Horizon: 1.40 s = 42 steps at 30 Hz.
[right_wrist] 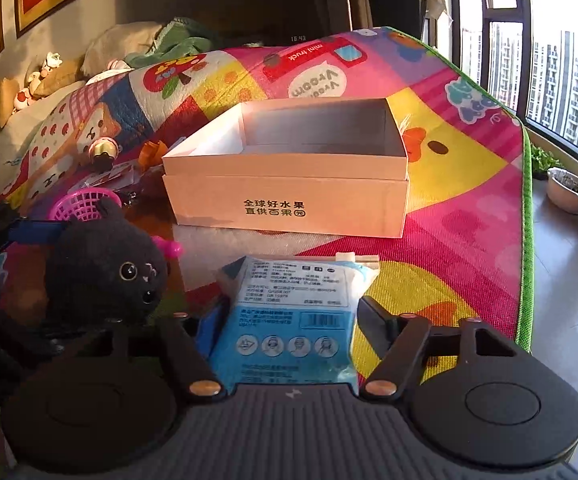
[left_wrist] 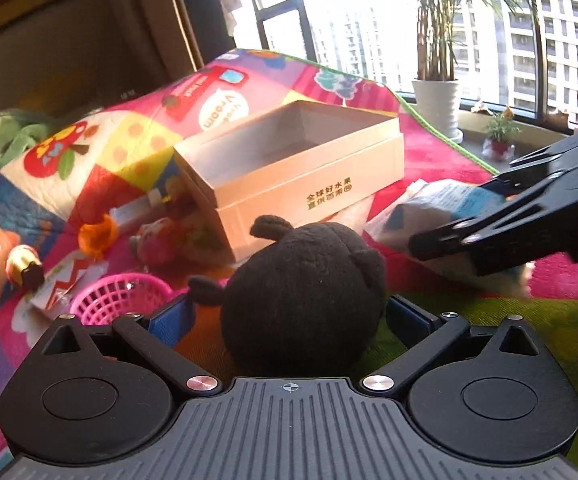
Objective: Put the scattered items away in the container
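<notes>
Item 1, black plush cat [left_wrist: 303, 300]: sits between the blue pads of the left tool [left_wrist: 289, 316], which closes round its body; whether it rests on the play mat [left_wrist: 449, 152] or is already raised cannot be told.

Item 2, blue-and-white packet [right_wrist: 289, 320]: lies between the fingers of the right tool [right_wrist: 287, 314]. The left finger touches its side; the right finger stands just clear, so no firm pinch is shown and the jaws are taken as spread around it.

Item 3, container: open cardboard box [right_wrist: 285, 196], empty, near the middle of the mat, just beyond both items.

Item 4, loose goods toward the mat's left edge: pink basket [left_wrist: 117, 296], orange toy [left_wrist: 97, 236], gold-and-black figure [left_wrist: 25, 266], other small pieces not identifiable.

Handling note (judgement): each item should clear the near wall of the box before release. The packet is soft and slippery, so the right tool should close squarely across its width. The cat is bulky; carried one at a time, the tools should not collide over the opening.

View note: the right wrist camera alone shows the cat's face, pink bow and the packet's print. The left wrist camera alone shows the right tool from outside, the window plants and the clutter beside the box.
</notes>
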{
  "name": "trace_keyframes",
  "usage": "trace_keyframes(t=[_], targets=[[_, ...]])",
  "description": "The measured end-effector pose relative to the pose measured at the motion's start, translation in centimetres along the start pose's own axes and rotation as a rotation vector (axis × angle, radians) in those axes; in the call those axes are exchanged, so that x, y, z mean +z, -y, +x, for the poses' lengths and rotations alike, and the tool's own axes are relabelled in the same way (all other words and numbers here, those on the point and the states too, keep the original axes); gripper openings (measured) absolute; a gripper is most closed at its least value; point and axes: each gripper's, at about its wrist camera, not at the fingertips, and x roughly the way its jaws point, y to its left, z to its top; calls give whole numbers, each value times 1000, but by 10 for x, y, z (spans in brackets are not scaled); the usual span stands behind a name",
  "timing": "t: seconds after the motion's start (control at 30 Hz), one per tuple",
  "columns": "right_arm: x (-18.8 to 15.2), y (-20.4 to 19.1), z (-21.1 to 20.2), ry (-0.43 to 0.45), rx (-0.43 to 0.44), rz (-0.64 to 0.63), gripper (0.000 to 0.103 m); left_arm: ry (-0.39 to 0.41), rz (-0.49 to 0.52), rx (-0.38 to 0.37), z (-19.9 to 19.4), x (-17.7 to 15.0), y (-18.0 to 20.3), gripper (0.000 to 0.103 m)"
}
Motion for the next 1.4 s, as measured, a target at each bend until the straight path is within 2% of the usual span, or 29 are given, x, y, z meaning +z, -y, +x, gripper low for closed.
trace_keyframes(t=[0.03, 0.07, 0.23, 0.37, 0.47, 0.57, 0.7, 0.8, 0.93, 1.13, 1.2, 1.27, 1.3, 1.4], targets=[[-1, -1, -4, 2, -5, -5, 59, -2, -4, -2, 2, 1, 1, 100], [-2, -2, -9, 3, -17, -8, 59, -3, -6, -6, 2, 1, 1, 83], [-11, -1, -32, 0, -61, -8, 57, -4, -11, -33, -11, 0, 3, 81], [-8, -1, -59, 58, -74, 1, 57, 39, 14, -37, -37, 6, 3, 81], [8, -5, -83, 155, -87, -2, 57, 108, 34, -31, -62, 25, -2, 81], [37, -10, -107, 290, -108, -36, 57, 189, 41, -2, -86, 54, -13, 81], [93, -6, -132, 455, -163, -69, 57, 273, 7, 4, -103, 100, -34, 81], [138, 8, -149, 567, -189, -20, 57, 321, -52, -25, -102, 132, -49, 82], [176, 30, -138, 533, -96, 64, 57, 296, -147, -115, -66, 157, -63, 82], [185, 51, -53, 347, -18, 136, 57, 202, -252, -195, 27, 169, -81, 83], [189, 58, -19, 294, 7, 179, 58, 162, -312, -232, 60, 172, -92, 95], [192, 66, 14, 243, 35, 219, 63, 117, -362, -241, 83, 166, -106, 97], [192, 67, 27, 228, 20, 237, 68, 106, -383, -228, 87, 162, -112, 97], [181, 66, 45, 219, -30, 228, 71, 129, -399, -197, 72, 139, -129, 100]])
